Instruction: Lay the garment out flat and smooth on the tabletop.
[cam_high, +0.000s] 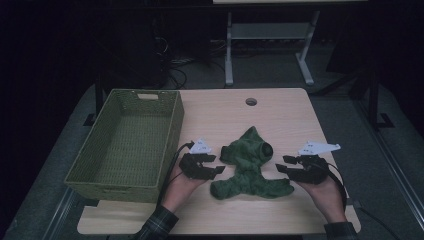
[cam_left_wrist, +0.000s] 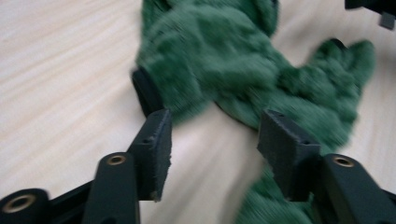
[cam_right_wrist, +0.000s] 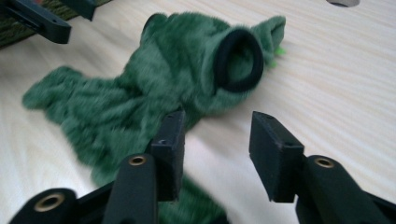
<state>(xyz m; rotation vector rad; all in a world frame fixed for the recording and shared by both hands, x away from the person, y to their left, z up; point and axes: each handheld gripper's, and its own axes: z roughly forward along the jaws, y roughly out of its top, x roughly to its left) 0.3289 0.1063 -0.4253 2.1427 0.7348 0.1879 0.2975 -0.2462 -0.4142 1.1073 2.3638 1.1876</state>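
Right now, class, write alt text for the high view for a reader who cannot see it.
A crumpled green fleece garment lies on a wooden table between the left gripper and right gripper, both open. A green woven basket sits at the left.

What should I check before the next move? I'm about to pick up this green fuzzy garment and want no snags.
1. Left tool open: ok, nothing between its jaws; the pads stand apart over bare table.
2. Right tool open: ok, jaws apart, nothing gripped.
3. Green garment free of both tools: ok in the high view, lying crumpled between them; the gripper views are too blurred to rule out a brushing edge.
4. Black-rimmed cuff reachable: ok, it faces the right tool.
5. Wicker basket ready as a drop spot: ok, open-topped, beside the left tool.
6. Garment flat enough for a clean pinch: not ok, bunched.
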